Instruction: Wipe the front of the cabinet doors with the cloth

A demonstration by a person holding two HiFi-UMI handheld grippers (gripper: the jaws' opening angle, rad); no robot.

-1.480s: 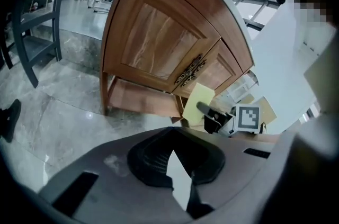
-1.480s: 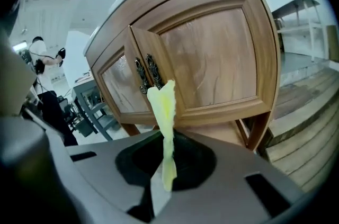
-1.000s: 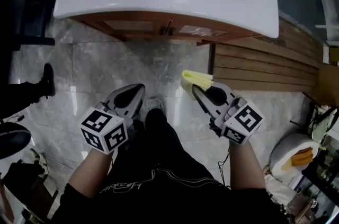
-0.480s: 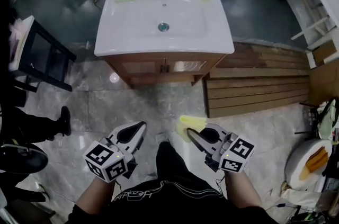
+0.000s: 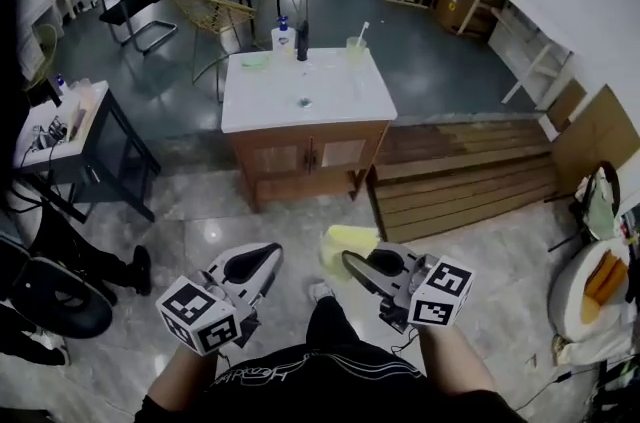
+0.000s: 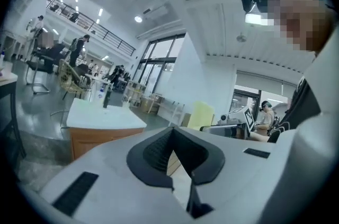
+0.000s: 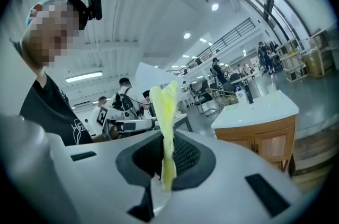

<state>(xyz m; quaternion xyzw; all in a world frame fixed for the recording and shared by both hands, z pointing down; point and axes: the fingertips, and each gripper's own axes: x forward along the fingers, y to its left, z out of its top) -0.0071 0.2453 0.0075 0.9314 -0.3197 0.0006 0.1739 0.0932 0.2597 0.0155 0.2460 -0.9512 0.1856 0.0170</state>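
The wooden cabinet (image 5: 305, 156) with a white sink top stands well ahead of me, its two doors (image 5: 275, 159) facing me, shut. My right gripper (image 5: 352, 261) is shut on a yellow cloth (image 5: 345, 243), which sticks up past the jaw tips. In the right gripper view the cloth (image 7: 165, 127) stands pinched upright in the right gripper (image 7: 168, 138), with the cabinet (image 7: 265, 141) far off to the right. My left gripper (image 5: 270, 256) is low at the left, shut, holding nothing. Its own view shows the left gripper (image 6: 172, 130) and the cabinet (image 6: 100, 133) at the left.
A wooden slat platform (image 5: 470, 176) lies on the floor right of the cabinet. A black table (image 5: 90, 151) stands at the left. A soap bottle (image 5: 281, 37) and a cup (image 5: 355, 46) sit on the sink top. Another person's shoe (image 5: 140, 269) is near my left.
The head view has drawn back and lifted, so the cabinet looks smaller and farther away. Both grippers stay low by my body, the right one holding the cloth throughout.
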